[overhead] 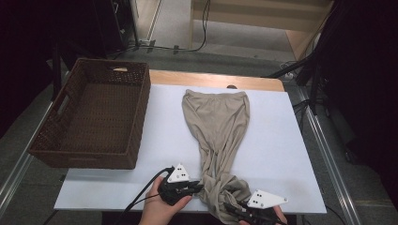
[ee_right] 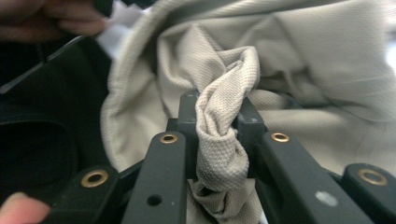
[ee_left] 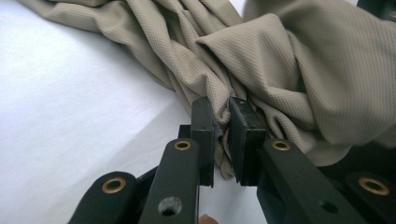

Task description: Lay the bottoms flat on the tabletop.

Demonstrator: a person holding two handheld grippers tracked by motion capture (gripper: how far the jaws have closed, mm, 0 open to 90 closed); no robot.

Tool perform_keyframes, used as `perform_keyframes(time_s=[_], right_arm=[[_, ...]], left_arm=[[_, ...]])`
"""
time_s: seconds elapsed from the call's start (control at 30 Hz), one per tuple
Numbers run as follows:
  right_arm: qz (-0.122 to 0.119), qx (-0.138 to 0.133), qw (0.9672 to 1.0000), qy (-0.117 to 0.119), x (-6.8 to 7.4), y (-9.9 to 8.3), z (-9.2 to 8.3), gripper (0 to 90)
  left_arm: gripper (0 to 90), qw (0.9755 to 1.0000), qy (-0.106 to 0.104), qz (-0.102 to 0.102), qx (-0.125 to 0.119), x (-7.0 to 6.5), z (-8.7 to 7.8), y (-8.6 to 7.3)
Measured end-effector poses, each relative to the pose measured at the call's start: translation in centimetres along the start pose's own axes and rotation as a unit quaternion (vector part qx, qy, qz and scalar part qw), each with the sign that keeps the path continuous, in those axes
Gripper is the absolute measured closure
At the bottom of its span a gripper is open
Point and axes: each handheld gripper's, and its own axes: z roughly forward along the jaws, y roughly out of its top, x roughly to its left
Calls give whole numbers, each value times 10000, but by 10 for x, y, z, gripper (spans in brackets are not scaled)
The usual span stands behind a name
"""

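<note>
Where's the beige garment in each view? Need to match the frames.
High view: beige garment lies down the middle of the white table, its near end bunched at both grippers.
Left gripper view: upper right, a fold pinched between the jaws.
Right gripper view: centre, a twisted fold clamped between the jaws.
Shared landmark: the bunched near end.

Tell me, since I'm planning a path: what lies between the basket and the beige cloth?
Nothing: in the high view only bare white table separates the basket from the beige cloth.
</note>
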Motion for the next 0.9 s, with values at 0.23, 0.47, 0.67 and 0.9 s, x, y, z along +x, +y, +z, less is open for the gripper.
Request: perform_keyframes(time_s=[0.23,0.47,0.67,0.9], right_arm=[[-273,-14,9992,308,33,-7,-5,771],[-367,-162,9979,515,56,-8,-21,480],[-236,-693,9965,391,46,0,-49,465],[-103,-634,9979,-48,11,20,-22,509]], left_arm=[[817,9996,143,-221,-122,8,-15,-7],[817,9991,180,-315,-199,12,-28,-13],[814,9992,27,-338,-216,17,-36,-18],[801,9992,-33,-313,-227,19,-37,-19]])
